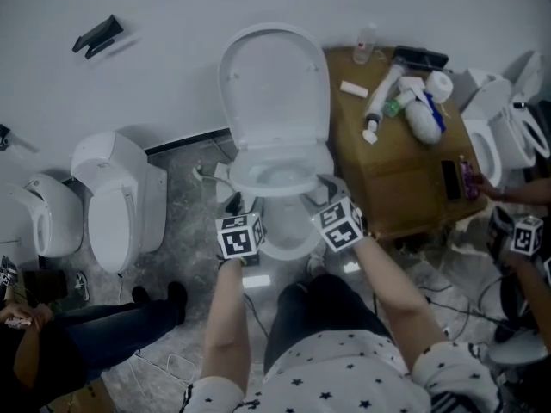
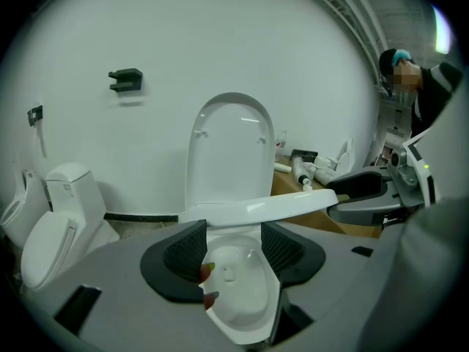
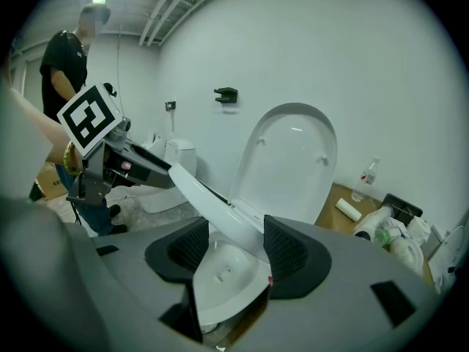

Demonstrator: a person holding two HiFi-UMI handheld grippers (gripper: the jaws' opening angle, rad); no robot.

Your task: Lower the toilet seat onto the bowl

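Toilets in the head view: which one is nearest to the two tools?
The middle toilet, beside the brown cabinet. The left tool and right tool sit at its bowl; the shut toilet further left stands apart.

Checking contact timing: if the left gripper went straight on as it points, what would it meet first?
Most likely the toilet seat, which crosses just past its open jaw tips; the bowl lies below that line. Depth is hard to judge.
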